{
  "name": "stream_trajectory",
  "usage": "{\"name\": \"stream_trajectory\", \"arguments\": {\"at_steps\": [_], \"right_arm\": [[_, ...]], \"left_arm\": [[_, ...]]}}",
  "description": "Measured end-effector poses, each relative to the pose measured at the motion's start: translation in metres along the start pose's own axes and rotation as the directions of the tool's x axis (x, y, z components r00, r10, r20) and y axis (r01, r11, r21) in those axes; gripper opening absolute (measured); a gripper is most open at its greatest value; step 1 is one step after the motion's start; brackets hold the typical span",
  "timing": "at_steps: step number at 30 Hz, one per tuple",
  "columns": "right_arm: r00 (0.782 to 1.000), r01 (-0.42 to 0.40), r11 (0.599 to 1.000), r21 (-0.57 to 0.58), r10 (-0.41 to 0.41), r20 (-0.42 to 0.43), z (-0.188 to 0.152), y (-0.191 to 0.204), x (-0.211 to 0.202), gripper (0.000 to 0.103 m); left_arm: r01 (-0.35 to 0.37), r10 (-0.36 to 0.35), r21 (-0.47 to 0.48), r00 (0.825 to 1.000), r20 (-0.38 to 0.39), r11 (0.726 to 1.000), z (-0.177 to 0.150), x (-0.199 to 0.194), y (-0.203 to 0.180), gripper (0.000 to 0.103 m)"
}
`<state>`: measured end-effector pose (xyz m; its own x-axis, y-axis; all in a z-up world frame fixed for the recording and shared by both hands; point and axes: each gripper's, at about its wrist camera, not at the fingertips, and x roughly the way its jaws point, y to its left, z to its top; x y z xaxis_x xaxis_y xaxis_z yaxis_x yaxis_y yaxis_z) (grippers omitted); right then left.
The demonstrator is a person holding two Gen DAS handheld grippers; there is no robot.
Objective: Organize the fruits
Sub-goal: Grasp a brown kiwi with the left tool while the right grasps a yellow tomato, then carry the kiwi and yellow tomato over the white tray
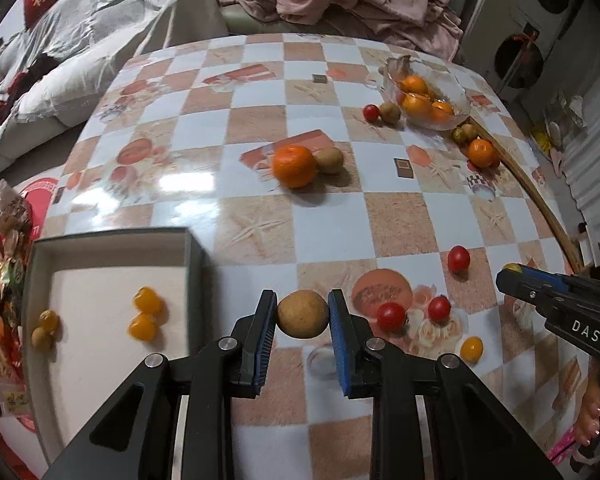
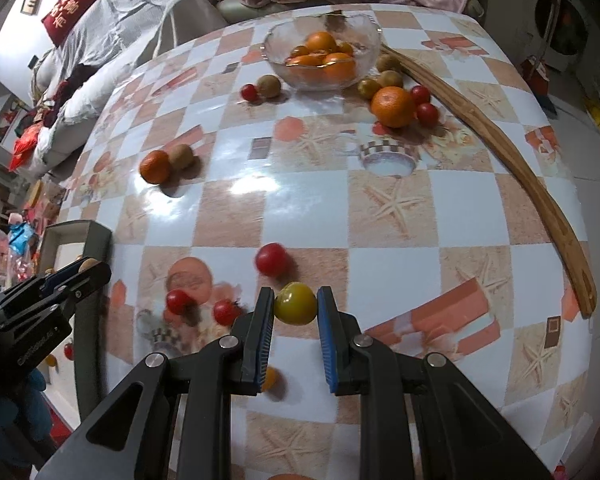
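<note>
- Left wrist view: The left gripper [image 1: 302,314] has its two fingers closed on a round brown fruit [image 1: 302,314]. It grips the fruit at its middle, one pad on each side, so the fruit probably cannot roll out.
- The fruit is held above the table [image 1: 260,92], just beside the box [image 1: 195,256]. The box is likely where it should go, because two small brown fruits [image 1: 44,330] already sit in one corner.
- Two little yellow fruits [image 1: 145,312] lie near each other in the box, apart from the brown ones. It looks like each kind gets its own spot.
- An orange [image 1: 294,165] and red tomatoes [image 1: 416,312] lie loose on the table, waiting to be sorted.
- Right wrist view: The right gripper [image 2: 295,304] has its fingers closed on a yellow-green fruit [image 2: 295,303], squeezed from both sides so it stays put.
- This fruit is above the table, near a red tomato [image 2: 272,259], and well apart from the box.
- A glass bowl [image 2: 370,46] at the far side holds oranges. So oranges seem to belong there.
- A long wooden stick [image 2: 496,148] lies along the table's right edge.
</note>
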<state>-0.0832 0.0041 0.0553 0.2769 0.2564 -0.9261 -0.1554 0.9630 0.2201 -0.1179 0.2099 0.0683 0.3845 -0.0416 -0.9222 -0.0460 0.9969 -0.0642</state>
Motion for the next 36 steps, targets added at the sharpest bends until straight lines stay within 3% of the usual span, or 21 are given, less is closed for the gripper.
{"name": "stream_trajectory", "arguments": {"at_steps": [11, 19, 31, 36], "right_arm": [[0.999, -0.039, 0.996, -0.082, 0.038, -0.016, -0.002, 0.051, 0.0, 0.024], [0.996, -0.087, 0.981, -0.175, 0.083, -0.031, -0.001, 0.107, 0.004, 0.024], [0.984, -0.175, 0.938, -0.298, 0.156, -0.086, -0.003, 0.199, 0.021, 0.024], [0.973, -0.22, 0.917, -0.334, 0.182, -0.14, -0.011, 0.239, 0.038, 0.024]], "left_arm": [[-0.041, 0.044, -0.094, 0.999, 0.028, 0.995, -0.026, -0.038, 0.056, 0.028], [-0.099, 0.109, -0.198, 0.993, 0.039, 0.975, -0.05, -0.058, 0.112, 0.028], [-0.191, 0.2, -0.29, 0.98, 0.0, 0.938, -0.087, -0.057, 0.174, 0.028], [-0.199, 0.2, -0.31, 0.979, -0.029, 0.93, -0.095, -0.043, 0.189, 0.028]]}}
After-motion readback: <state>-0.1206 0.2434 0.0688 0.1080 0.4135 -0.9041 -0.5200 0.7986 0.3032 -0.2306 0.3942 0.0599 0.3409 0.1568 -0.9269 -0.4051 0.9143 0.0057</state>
